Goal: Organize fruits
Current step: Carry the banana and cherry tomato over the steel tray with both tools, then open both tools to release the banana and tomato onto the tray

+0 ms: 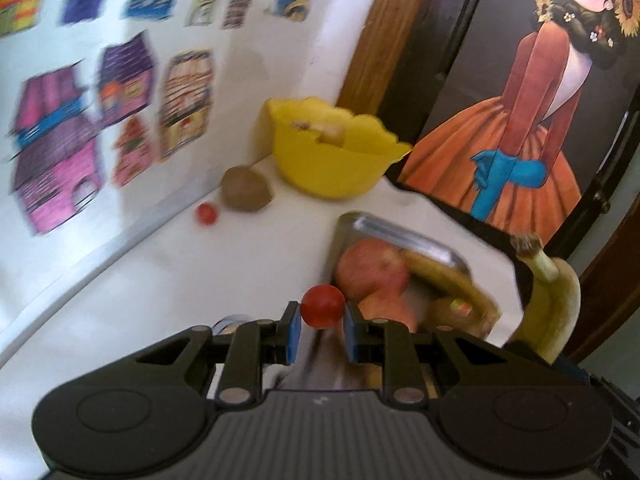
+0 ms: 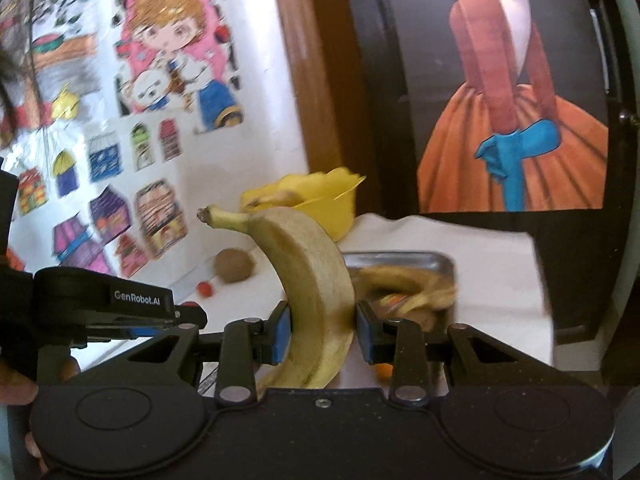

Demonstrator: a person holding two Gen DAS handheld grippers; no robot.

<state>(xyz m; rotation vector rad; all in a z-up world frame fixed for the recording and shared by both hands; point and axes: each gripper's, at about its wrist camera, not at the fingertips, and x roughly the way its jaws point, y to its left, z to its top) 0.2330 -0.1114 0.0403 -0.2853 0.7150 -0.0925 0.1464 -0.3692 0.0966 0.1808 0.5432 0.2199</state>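
Note:
My left gripper (image 1: 322,322) is shut on a small red cherry tomato (image 1: 322,305), held above the white table. My right gripper (image 2: 323,326) is shut on a yellow banana (image 2: 312,280) that curves upward, stem to the left; the same banana (image 1: 554,304) shows at the right of the left wrist view. Beyond lies a metal tray (image 1: 400,234) holding a red apple (image 1: 372,268) and another banana (image 1: 452,280). A yellow bowl (image 1: 336,160) stands at the back. A brown kiwi (image 1: 246,188) and a second cherry tomato (image 1: 207,213) lie near the wall.
The white table (image 1: 160,280) meets a wall covered with coloured drawings (image 1: 72,140) on the left. A painting of a figure in an orange dress (image 1: 520,128) leans at the back right by a wooden door frame (image 1: 384,32). The left gripper's body (image 2: 100,304) appears beside my right.

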